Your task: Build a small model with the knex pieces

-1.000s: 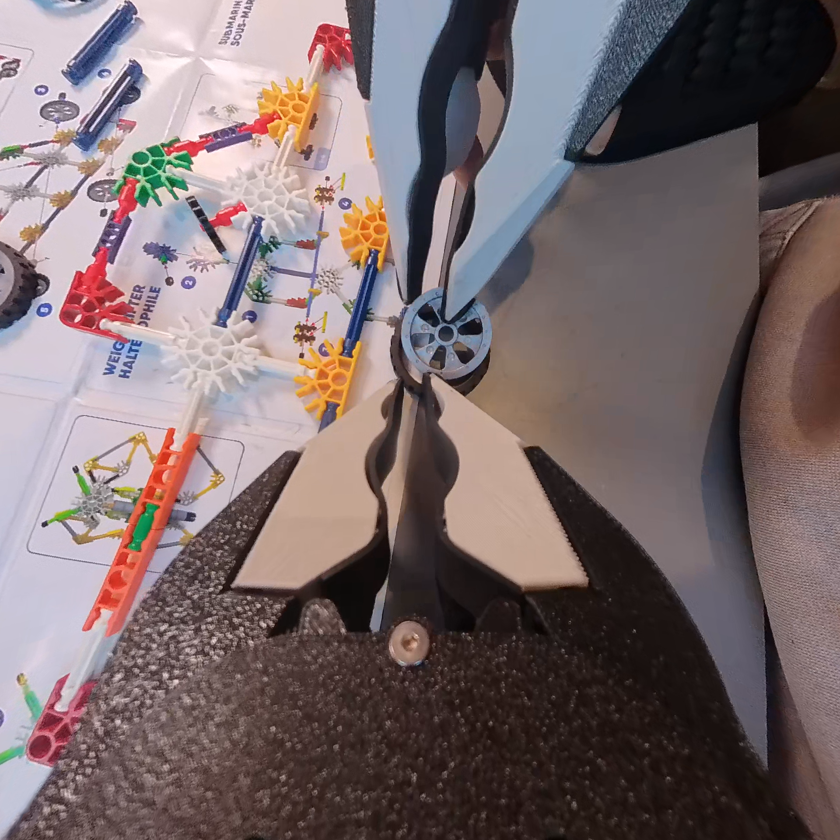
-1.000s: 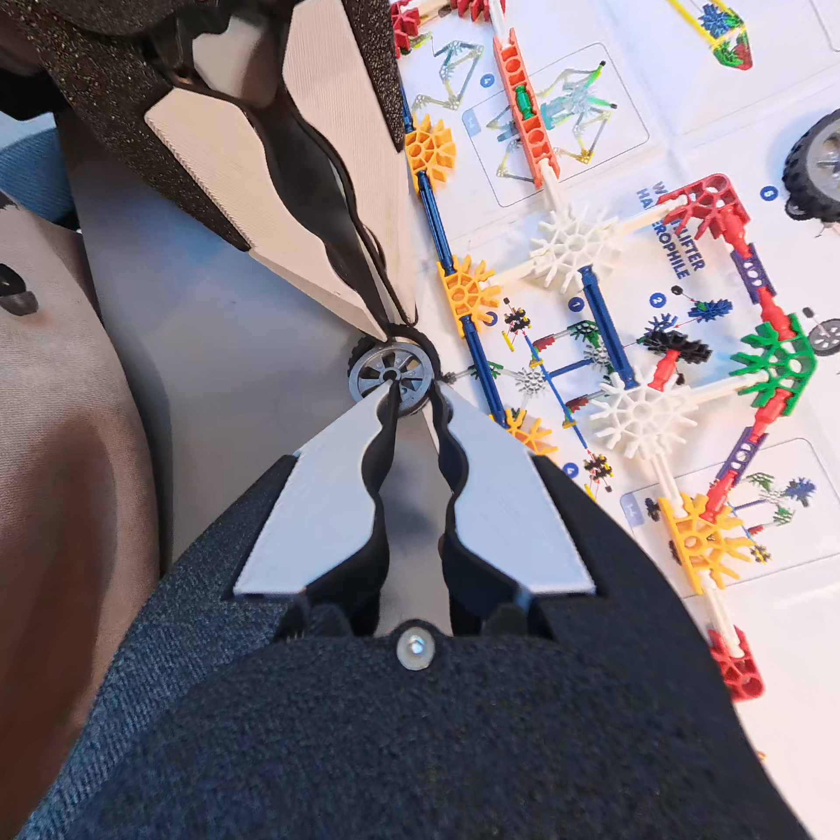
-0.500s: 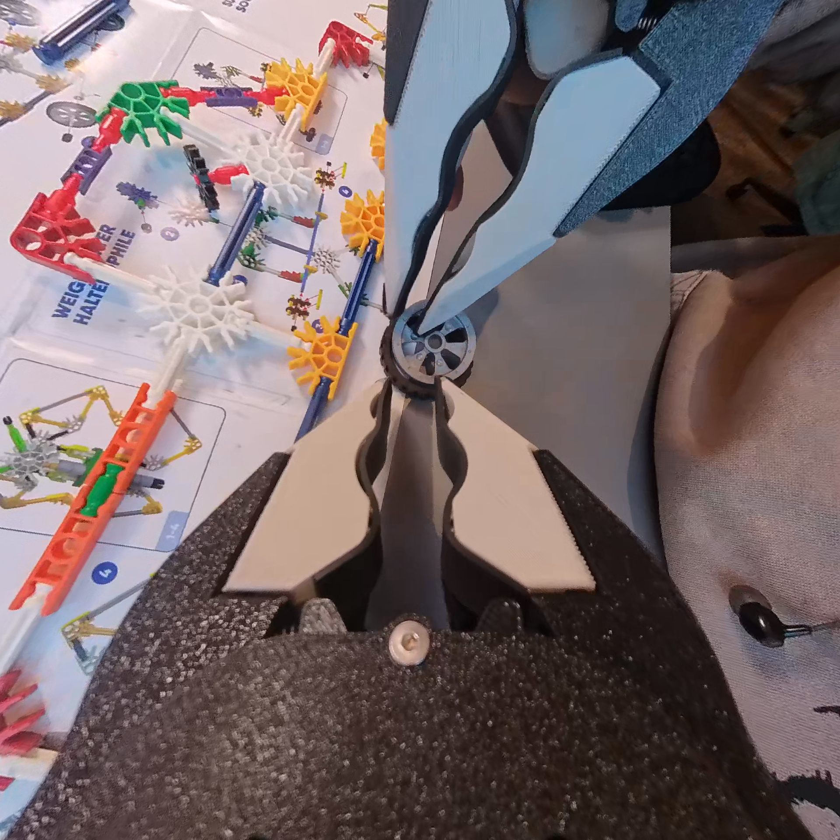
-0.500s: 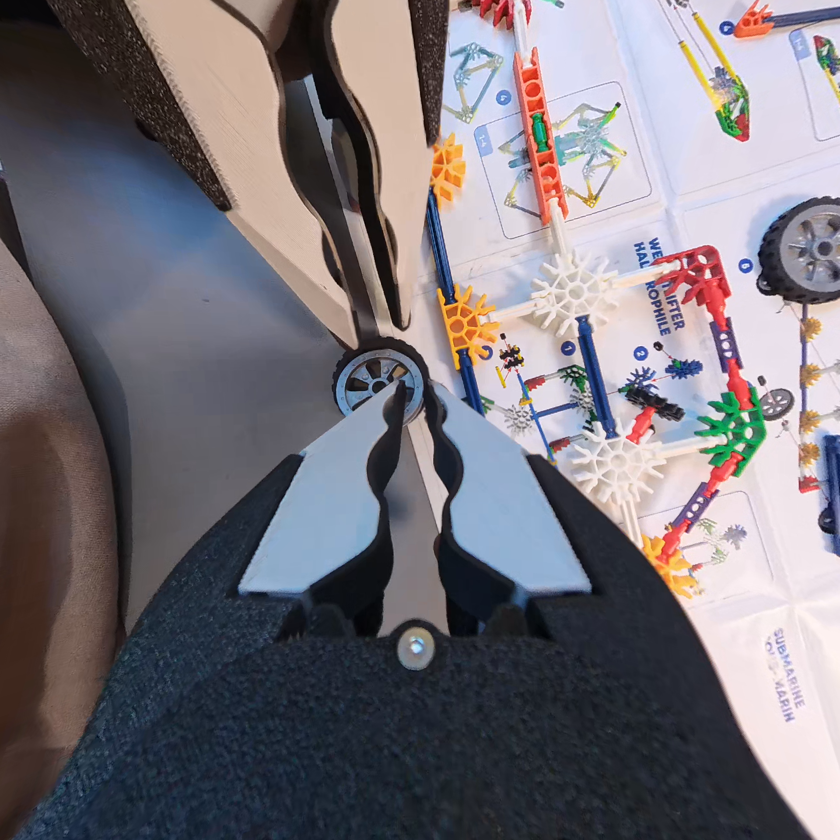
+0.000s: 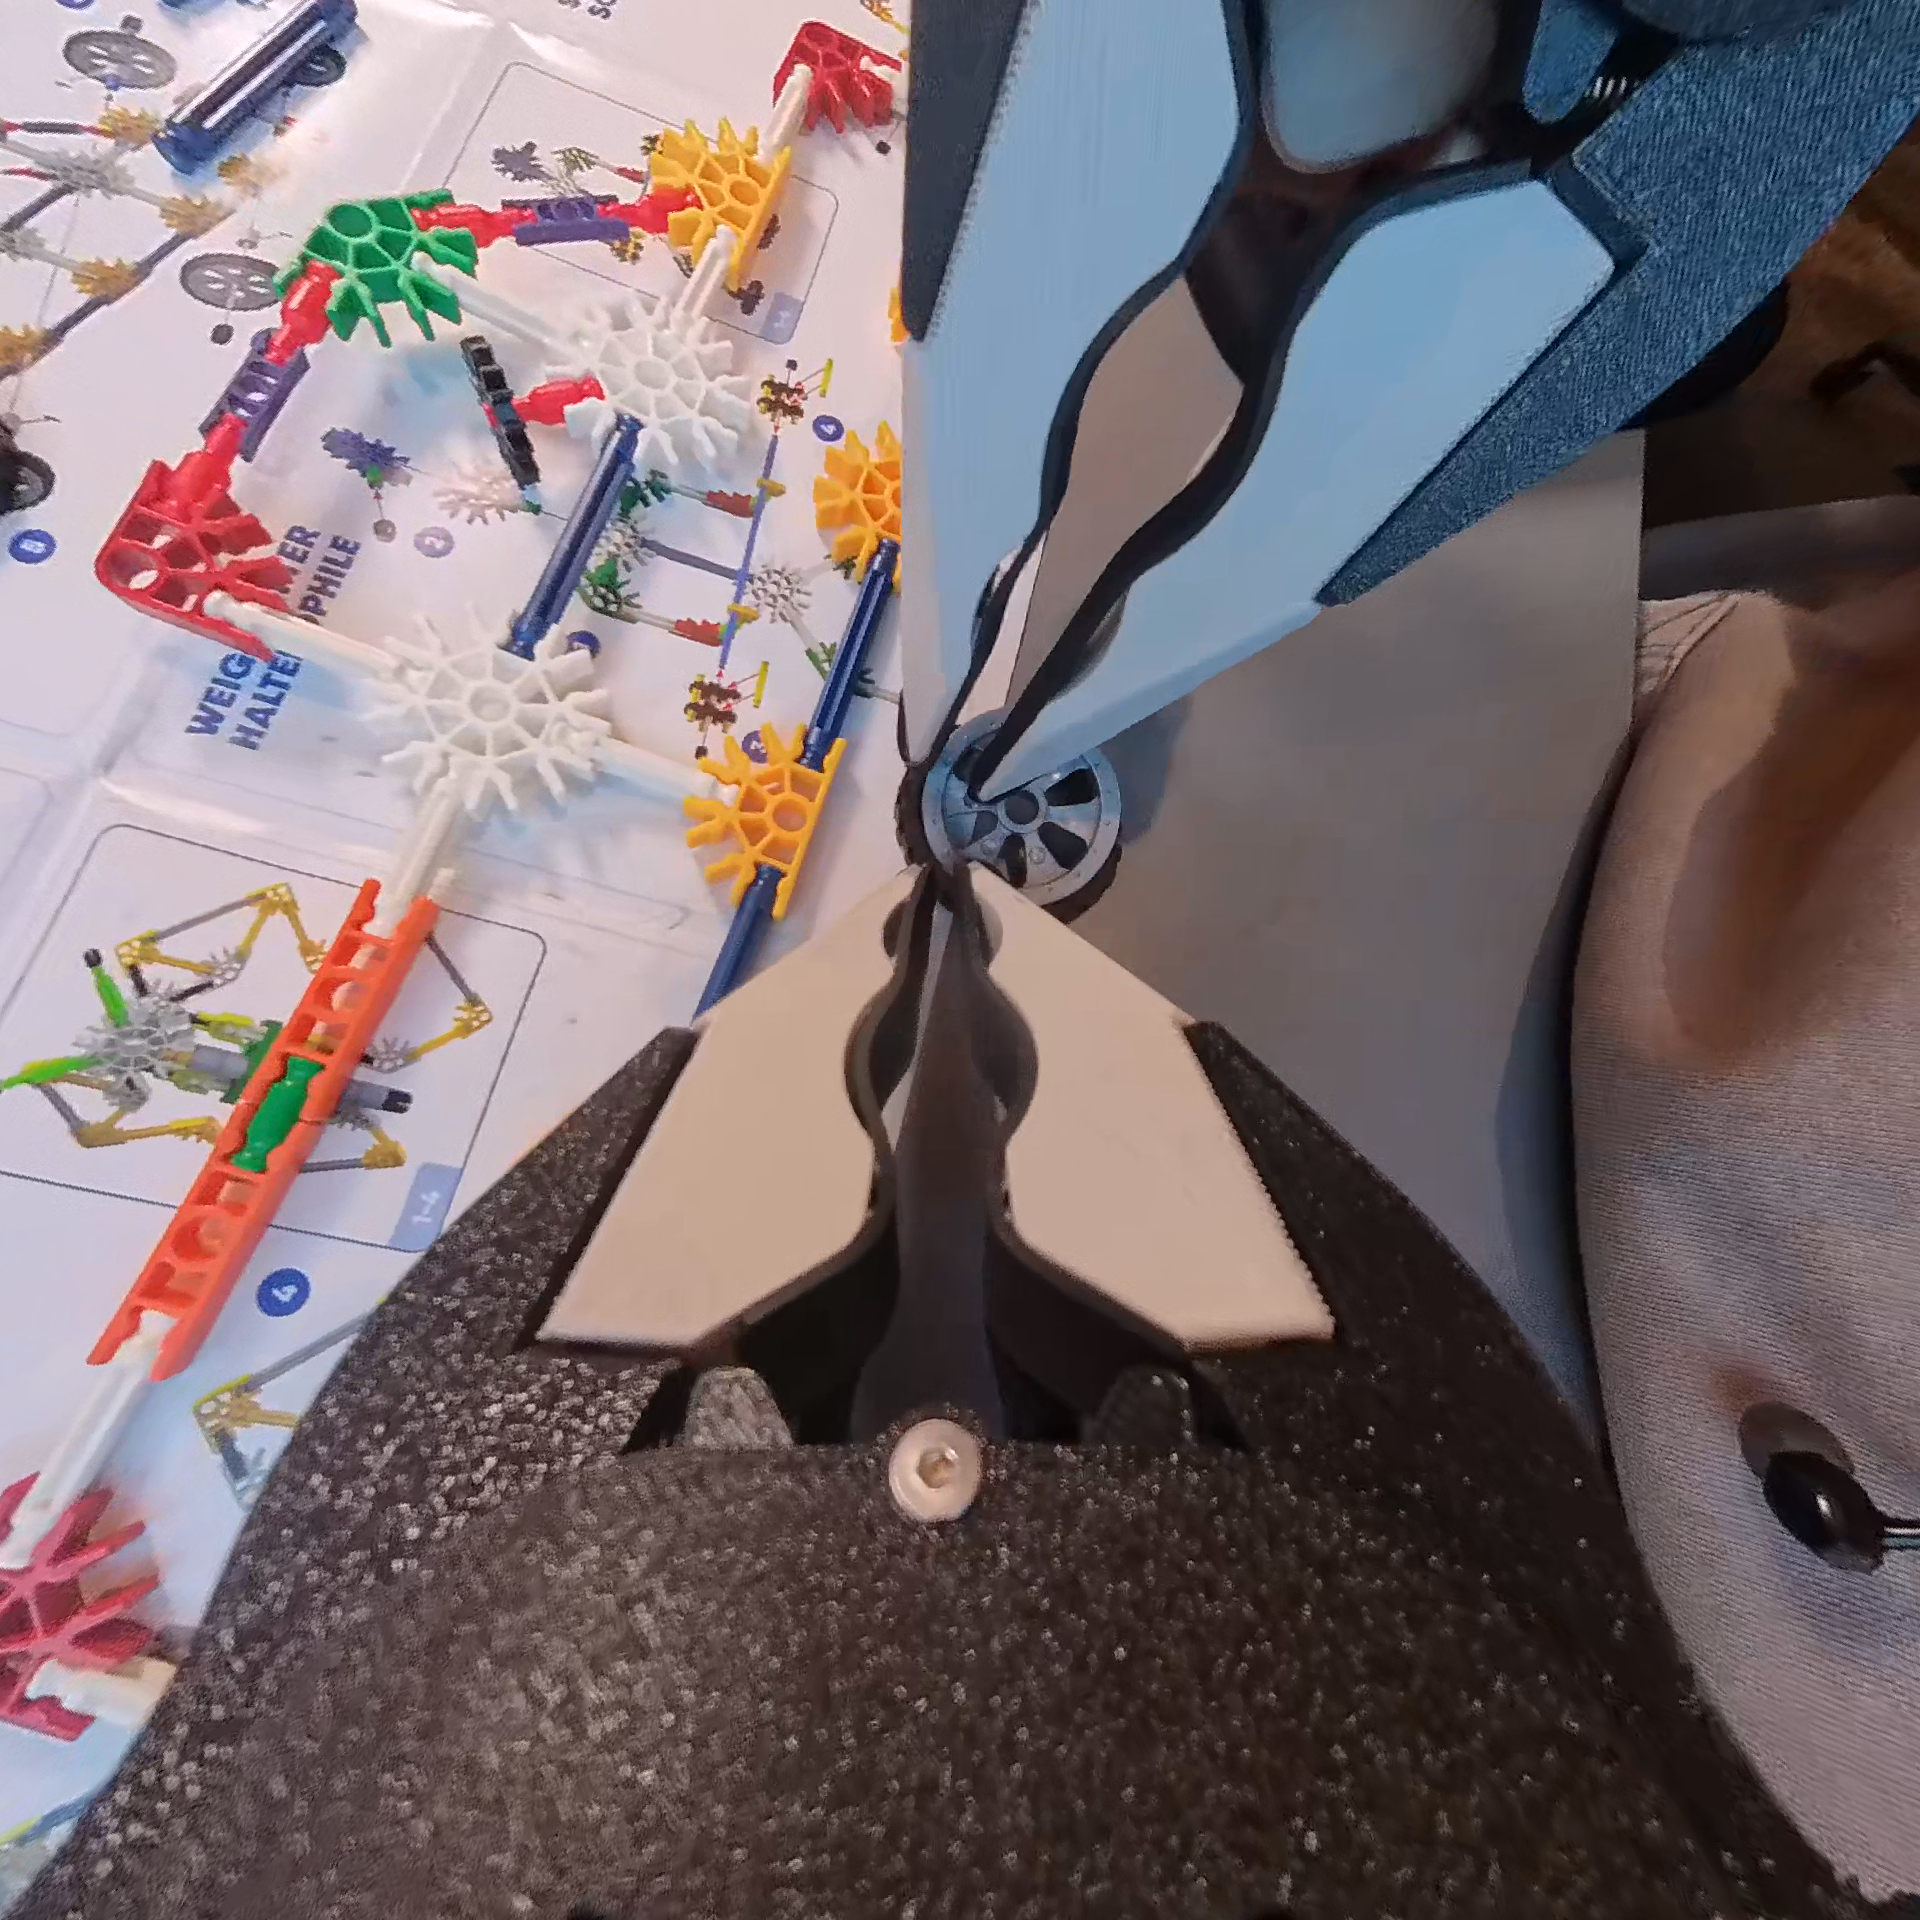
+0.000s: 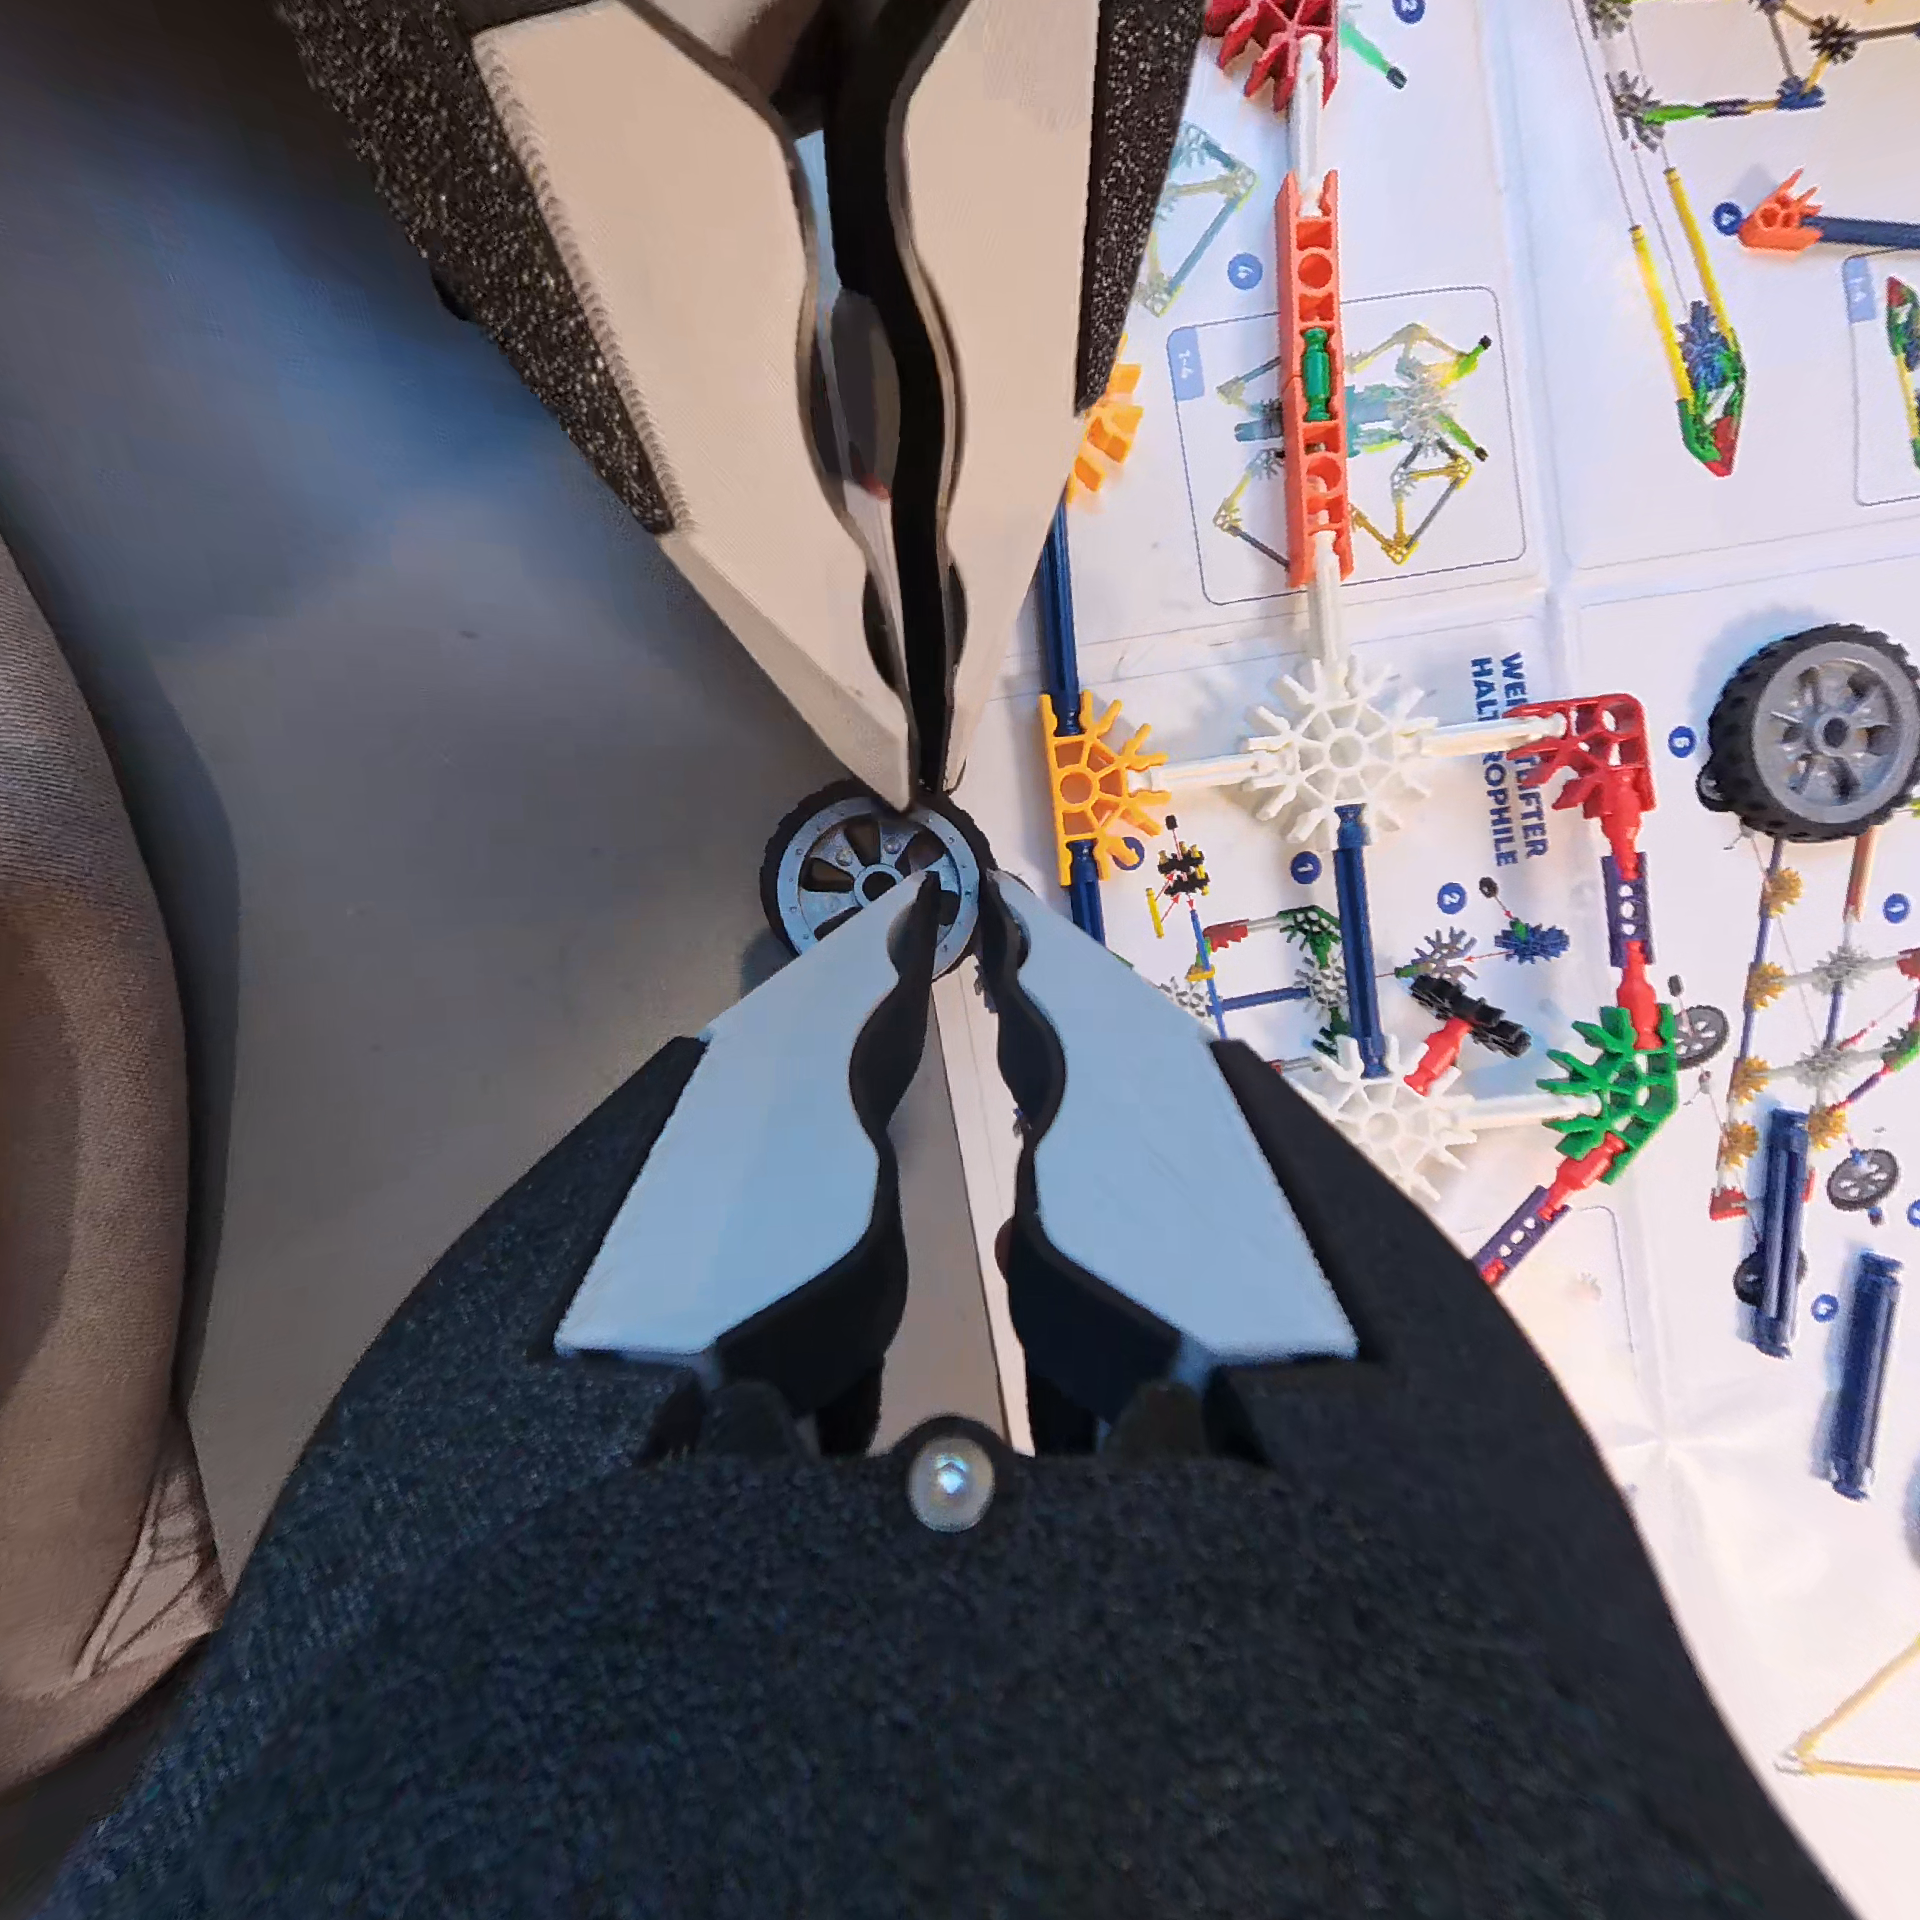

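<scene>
L tongs (image 5: 940, 883): fingers nearly together, tips pinched on the tyre edge of the wheel (image 5: 1023, 821) from its 7 o'clock side in the left wrist view. In the right wrist view the same tongs (image 6: 928, 790) come in from 12 o'clock, tips on the wheel's (image 6: 873, 883) top rim.
R tongs (image 6: 961, 899): clamped on the wheel's rim; one tip sits inside the grey hub among the spokes, the other outside the tyre at 3 o'clock. In the left wrist view they (image 5: 956, 764) reach down from 12 o'clock, one tip in the hub.
Wheel: small, black tyre, grey spoked hub, facing the cams. Held by both tongs over the table (image 5: 1403, 831) edge zone, just beside the sheet's (image 6: 1621, 603) border. Can't tell if it touches the table.
Table: plain grey, bare strip at 3 o'clock of the wheel in the left wrist view.
Sheet: white printed instruction sheet w/ build diagrams, covers the table at 9-11 o'clock in the left wrist view.
Model (image 5: 488, 707): flat rod-and-connector build lying on the sheet; white snowflake hubs, yellow, red, green connectors, blue and white rods, an orange ladder piece at 8 o'clock. A yellow connector (image 5: 769, 821) is nearest the wheel, just beside it.
Big wheel (image 6: 1818, 732): lies on the sheet at 3 o'clock in the right wrist view, well apart from the tongs.
Blue rods (image 6: 1855, 1371): loose on the sheet at 4 o'clock, same view.
Cloth (image 5: 1766, 1039): beige fabric w/ a dark button, at the table's edge, 3-5 o'clock in the left wrist view.
</scene>
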A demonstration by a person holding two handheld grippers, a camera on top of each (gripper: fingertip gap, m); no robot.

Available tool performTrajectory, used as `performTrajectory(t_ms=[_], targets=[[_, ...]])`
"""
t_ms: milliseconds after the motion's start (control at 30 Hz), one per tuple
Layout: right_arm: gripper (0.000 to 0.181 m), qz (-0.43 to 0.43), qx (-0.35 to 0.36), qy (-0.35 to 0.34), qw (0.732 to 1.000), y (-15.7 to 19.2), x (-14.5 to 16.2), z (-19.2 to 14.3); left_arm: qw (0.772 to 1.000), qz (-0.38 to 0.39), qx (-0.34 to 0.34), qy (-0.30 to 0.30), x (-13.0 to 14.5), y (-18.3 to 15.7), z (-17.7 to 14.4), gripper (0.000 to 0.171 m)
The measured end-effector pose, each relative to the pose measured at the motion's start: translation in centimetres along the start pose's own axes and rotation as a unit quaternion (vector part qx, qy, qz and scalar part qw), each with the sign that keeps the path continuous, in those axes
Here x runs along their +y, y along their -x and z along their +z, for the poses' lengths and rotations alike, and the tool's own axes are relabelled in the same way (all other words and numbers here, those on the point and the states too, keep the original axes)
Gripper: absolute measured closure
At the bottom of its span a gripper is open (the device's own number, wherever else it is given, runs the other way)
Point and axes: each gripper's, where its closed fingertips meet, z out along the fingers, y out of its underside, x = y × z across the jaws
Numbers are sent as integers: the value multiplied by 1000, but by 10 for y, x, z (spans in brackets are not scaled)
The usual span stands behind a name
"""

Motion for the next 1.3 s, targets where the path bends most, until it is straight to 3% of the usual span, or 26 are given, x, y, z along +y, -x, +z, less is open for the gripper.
performTrajectory(t_ms=[233,500,800,967,1300], targets=[[167,66,-15,-28,997,-5,2,-1,998,40,-34,18,2,0,0,171],[155,122,-117,10,986,10,7,-4,998,45,-36,12,3,0,0,171],[160,71,-93,60,991,8,8,-2,1000,25,-14,-4,2,-1,-3,171],[160,68,-89,64,992,7,8,-2,999,-34,10,-22,-3,0,-4,154],[160,81,-84,33,993,7,7,-3,996,81,-40,22,3,-1,5,158]])
